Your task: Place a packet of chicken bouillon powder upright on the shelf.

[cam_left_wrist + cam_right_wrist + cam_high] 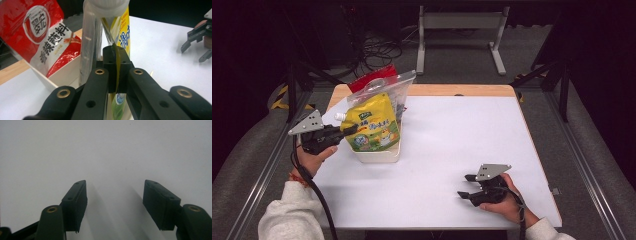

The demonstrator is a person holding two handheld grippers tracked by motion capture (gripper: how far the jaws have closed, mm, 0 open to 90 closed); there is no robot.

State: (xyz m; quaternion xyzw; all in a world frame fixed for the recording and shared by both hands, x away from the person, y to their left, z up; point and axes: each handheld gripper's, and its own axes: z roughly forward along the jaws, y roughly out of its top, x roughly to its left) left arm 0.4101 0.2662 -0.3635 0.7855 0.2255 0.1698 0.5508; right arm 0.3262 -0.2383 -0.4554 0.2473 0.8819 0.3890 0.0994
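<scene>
At the far left we log the left gripper [343, 134], one of two on the table, its jaws pressed together on the edge of the yellow spouted pouch [373, 127]. In the left gripper view the pouch's thin edge [116, 62] runs straight up between the two pads.

Next we list one white bin [379, 154] standing on the left half of the white table [452, 140], near its back edge. The yellow pouch stands in the bin at its front. Behind it we count one clear plastic bag [387, 87] and one red packet [372, 77], both upright and leaning back; they crowd the pouch from behind. That makes three packages in one bin.

To the right of the bin we find bare white tabletop reaching to the wooden strip at the back edge and to the right edge, with open room for moving.

At the near right we log the right gripper [466, 186], lying low over the table, well apart from the bin, its jaws spread with nothing between them [115, 205].
</scene>
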